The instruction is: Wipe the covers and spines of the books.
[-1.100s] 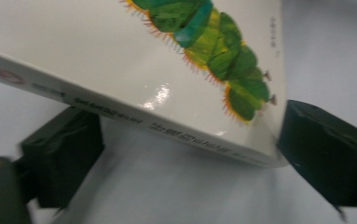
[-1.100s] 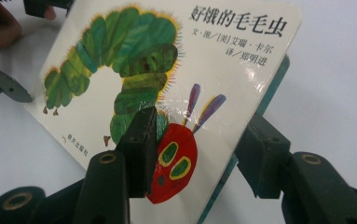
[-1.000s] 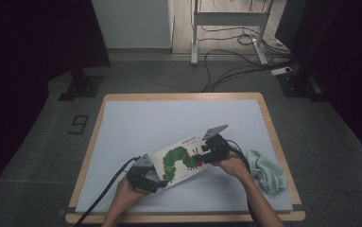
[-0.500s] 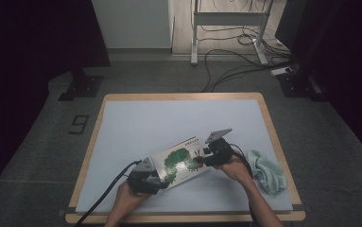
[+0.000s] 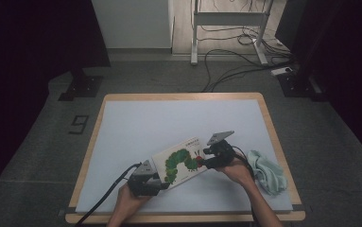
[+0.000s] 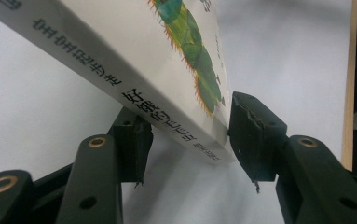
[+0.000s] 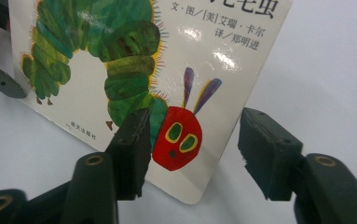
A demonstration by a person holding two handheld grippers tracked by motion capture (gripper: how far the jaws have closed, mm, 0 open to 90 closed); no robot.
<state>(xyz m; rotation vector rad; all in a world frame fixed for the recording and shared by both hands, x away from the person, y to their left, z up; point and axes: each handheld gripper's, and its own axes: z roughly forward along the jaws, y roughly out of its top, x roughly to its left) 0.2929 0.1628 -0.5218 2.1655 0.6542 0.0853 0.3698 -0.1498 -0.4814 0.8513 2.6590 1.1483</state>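
Little has shifted since the earlier frames: the book point(image 5: 180, 161) lies at almost the same spot on the pale table mat point(image 5: 169, 123), and both our hands have stayed at its ends. Our left gripper point(image 5: 146, 179) has just been closing; in the left gripper view its two jaws now clamp the book's spine corner point(image 6: 199, 140), one pad under the spine, the other against the cover edge, so it grasps the book, whose near end is tilted up off the mat. Our right gripper point(image 5: 215, 156) has just been opening; in the right gripper view one jaw lies over the caterpillar's body point(image 7: 120, 60) on the cover, the other stands clear of the book's edge, above the mat, so its grip is released, though the book's corner sits between the jaws.

Taking the book as landmark: the left gripper is at its near-left end, the right gripper at its right end by the red caterpillar head, and a light green cloth point(image 5: 266, 170) lies on the mat further right, beyond our right hand point(image 5: 235, 169).
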